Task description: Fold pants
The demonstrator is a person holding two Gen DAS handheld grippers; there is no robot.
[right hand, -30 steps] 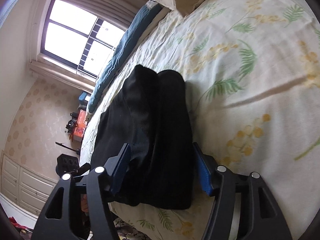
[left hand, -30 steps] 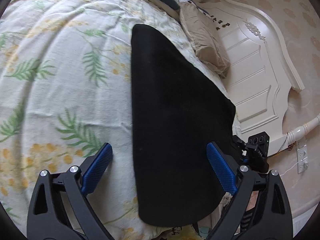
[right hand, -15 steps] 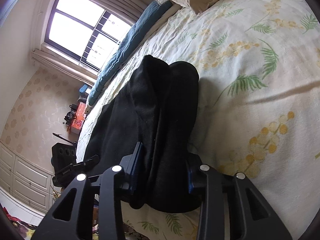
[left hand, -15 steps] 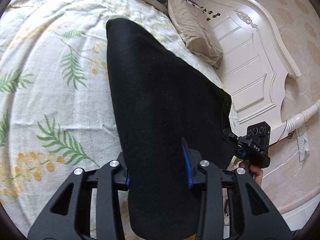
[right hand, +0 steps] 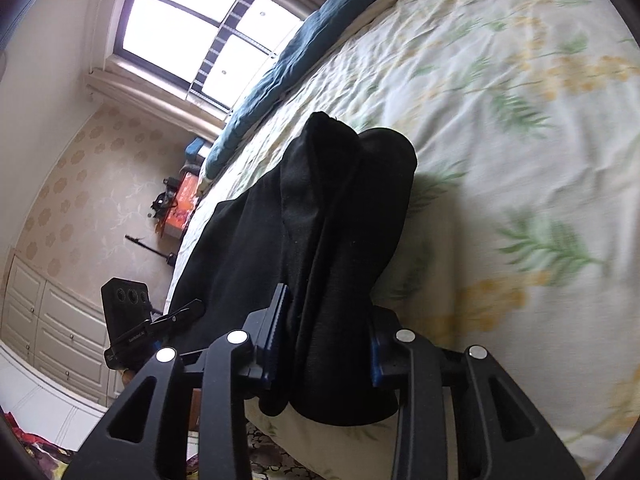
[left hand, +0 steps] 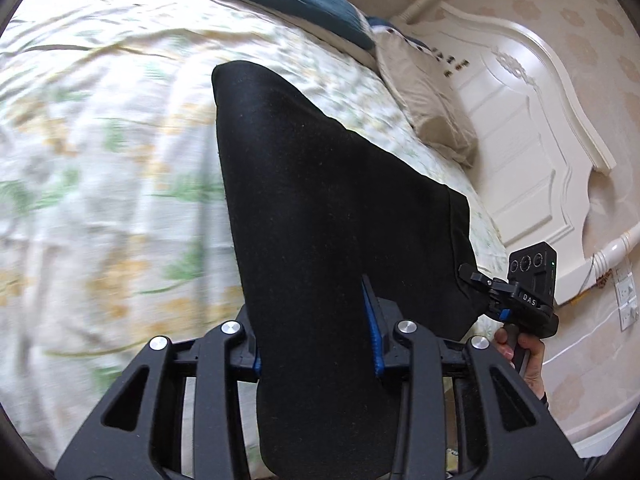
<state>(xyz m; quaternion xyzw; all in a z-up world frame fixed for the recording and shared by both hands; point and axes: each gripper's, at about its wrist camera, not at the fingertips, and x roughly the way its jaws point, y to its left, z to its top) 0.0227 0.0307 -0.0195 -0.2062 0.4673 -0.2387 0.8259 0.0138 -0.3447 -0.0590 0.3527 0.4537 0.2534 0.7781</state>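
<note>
The black pants (left hand: 320, 200) lie folded lengthwise on the floral bedspread (left hand: 100, 160), near the bed's edge. My left gripper (left hand: 316, 344) is shut on one end of the pants, the cloth bunched between its blue pads. My right gripper (right hand: 324, 344) is shut on the other end of the pants (right hand: 340, 220), where the cloth stands up in thick folds. Each gripper also shows in the other's view, at the pants' far corner: the right one in the left wrist view (left hand: 480, 284), the left one in the right wrist view (right hand: 176, 316).
A white headboard (left hand: 520, 128) and a beige pillow (left hand: 424, 96) lie at one end of the bed. A rolled blue blanket (right hand: 296, 56) runs along the bed's far side under the window (right hand: 192, 28). White cabinets (right hand: 52, 328) stand beyond the bed's edge.
Both grippers were open around the pants' ends a second ago. They have since closed on the cloth, and the pants' ends have risen slightly off the bedspread.
</note>
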